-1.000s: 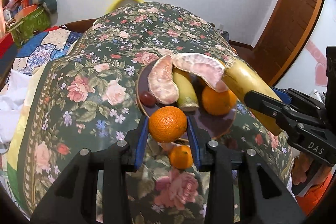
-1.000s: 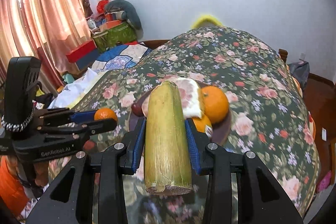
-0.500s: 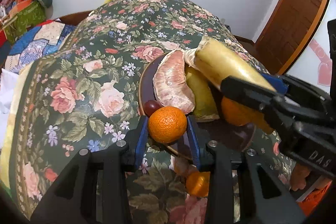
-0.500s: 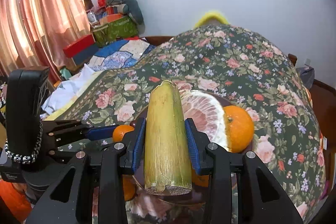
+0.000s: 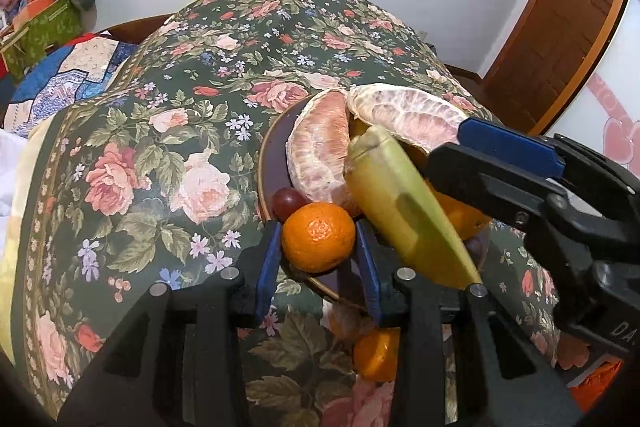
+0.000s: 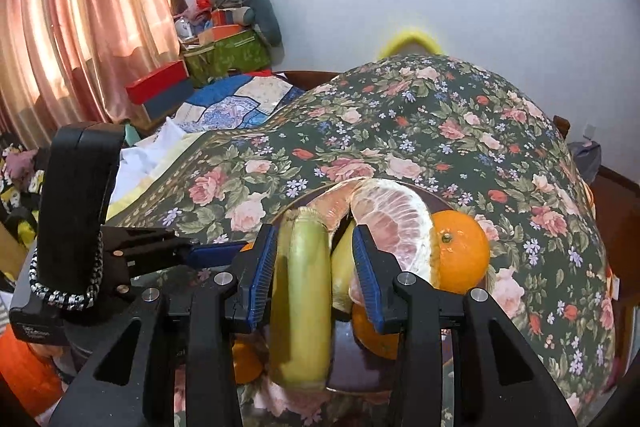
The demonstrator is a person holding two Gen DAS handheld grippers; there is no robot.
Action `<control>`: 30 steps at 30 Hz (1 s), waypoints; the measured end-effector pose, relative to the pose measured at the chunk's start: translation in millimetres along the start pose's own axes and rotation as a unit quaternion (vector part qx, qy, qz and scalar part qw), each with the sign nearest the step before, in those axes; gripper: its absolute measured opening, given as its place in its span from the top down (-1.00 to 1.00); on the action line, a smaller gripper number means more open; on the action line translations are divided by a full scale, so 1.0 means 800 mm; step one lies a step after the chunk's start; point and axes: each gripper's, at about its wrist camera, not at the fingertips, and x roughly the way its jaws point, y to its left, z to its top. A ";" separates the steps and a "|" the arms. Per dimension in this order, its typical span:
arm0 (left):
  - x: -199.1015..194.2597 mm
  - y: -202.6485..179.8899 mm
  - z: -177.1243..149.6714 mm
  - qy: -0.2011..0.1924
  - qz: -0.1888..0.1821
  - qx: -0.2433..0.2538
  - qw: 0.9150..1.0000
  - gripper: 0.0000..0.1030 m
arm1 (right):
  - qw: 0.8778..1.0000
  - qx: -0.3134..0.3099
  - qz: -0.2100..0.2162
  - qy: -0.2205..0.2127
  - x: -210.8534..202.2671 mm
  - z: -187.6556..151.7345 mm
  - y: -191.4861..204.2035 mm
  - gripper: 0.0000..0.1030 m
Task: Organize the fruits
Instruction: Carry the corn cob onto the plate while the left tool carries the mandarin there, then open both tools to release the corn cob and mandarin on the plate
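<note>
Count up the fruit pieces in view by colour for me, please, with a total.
Orange citrus: 4
Pink pomelo segments: 2
Yellow-green stalk pieces: 2
Dark red grape: 1
Total: 9

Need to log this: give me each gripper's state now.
Left gripper: closed on the tangerine.
Right gripper: open, the yellow-green stalk between its jaws.
</note>
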 end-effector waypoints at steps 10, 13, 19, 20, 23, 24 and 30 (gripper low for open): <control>-0.039 -0.005 -0.005 -0.014 0.004 -0.003 1.000 0.30 | 1.000 0.002 -0.007 -0.010 -0.035 -0.004 0.000 0.30; -0.049 -0.013 -0.007 -0.018 0.009 0.005 1.000 0.29 | 1.000 0.006 -0.010 -0.010 -0.043 -0.008 -0.003 0.29; -0.077 -0.028 -0.016 -0.029 0.012 0.012 0.999 0.27 | 1.000 0.013 -0.022 -0.005 -0.061 -0.022 -0.009 0.29; -0.079 -0.029 -0.017 -0.030 0.012 0.013 0.999 0.27 | 1.000 0.015 -0.023 -0.004 -0.064 -0.024 -0.010 0.28; -0.092 -0.034 -0.023 -0.033 0.014 0.013 0.999 0.25 | 0.999 0.022 -0.031 -0.005 -0.077 -0.033 -0.012 0.13; -0.096 -0.035 -0.026 -0.034 0.015 0.013 0.999 0.25 | 0.999 0.023 -0.034 -0.006 -0.081 -0.036 -0.013 0.06; -0.114 -0.042 -0.046 -0.035 0.021 0.015 0.999 0.13 | 0.998 0.030 -0.050 0.000 -0.099 -0.059 -0.015 -0.08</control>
